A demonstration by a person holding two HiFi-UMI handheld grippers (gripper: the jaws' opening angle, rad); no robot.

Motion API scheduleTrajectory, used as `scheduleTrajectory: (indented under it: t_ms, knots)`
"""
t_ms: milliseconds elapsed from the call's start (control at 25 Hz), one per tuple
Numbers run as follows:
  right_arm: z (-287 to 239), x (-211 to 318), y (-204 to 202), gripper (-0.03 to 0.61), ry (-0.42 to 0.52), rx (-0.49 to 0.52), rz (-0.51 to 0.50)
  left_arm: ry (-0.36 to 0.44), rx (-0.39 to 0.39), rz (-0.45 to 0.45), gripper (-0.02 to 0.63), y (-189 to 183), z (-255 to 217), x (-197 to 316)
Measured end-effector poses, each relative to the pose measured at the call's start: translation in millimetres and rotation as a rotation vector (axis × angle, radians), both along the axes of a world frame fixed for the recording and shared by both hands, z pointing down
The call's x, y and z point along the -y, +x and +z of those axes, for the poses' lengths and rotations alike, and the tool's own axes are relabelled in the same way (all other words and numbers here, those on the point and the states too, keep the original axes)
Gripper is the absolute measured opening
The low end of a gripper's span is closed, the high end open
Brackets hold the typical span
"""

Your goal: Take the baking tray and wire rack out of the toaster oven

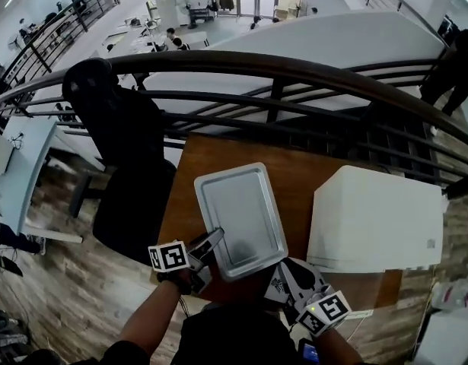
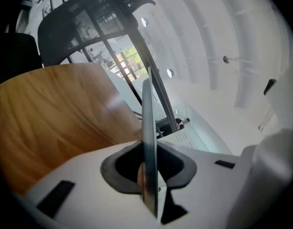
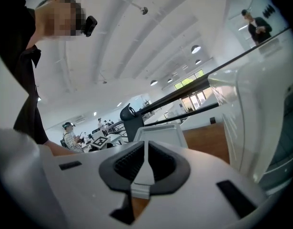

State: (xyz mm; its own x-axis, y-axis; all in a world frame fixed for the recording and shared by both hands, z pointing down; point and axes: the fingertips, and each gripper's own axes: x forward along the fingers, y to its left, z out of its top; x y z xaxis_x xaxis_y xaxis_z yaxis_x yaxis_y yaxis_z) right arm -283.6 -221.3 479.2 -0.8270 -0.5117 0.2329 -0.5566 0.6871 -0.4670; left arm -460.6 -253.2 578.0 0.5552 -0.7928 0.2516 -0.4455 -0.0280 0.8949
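Observation:
The silver baking tray [image 1: 241, 215] is over the wooden table [image 1: 294, 166], outside the white toaster oven [image 1: 374, 219]. My left gripper [image 1: 214, 242] is shut on the tray's near left rim. In the left gripper view the tray [image 2: 148, 128] runs edge-on between the jaws of the left gripper [image 2: 148, 171]. My right gripper [image 1: 283, 274] is shut on the tray's near right corner. In the right gripper view the tray [image 3: 160, 132] stretches away from the right gripper [image 3: 145, 168], with the oven [image 3: 260, 113] close on the right. No wire rack is in view.
A black office chair [image 1: 127, 150] stands off the table's left edge. A dark curved railing [image 1: 279, 71] runs behind the table's far edge. The oven fills the table's right side. Bare wood [image 2: 55, 113] lies left of the tray.

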Motion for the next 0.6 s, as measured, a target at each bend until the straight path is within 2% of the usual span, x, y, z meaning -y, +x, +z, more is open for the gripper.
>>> scheduleTrajectory:
  t_ms: [240,600]
  knots:
    - [30.0,6.8,-9.0,0.02,-0.054,-0.041,0.117,-0.048,-0.011,0.119,0.075,-4.6,35.2,40.1]
    - [47.4,0.3,16.2,0.02,-0.115,-0.062,0.308,-0.083,-0.034,0.281,0.075,28.9,73.1,103.6]
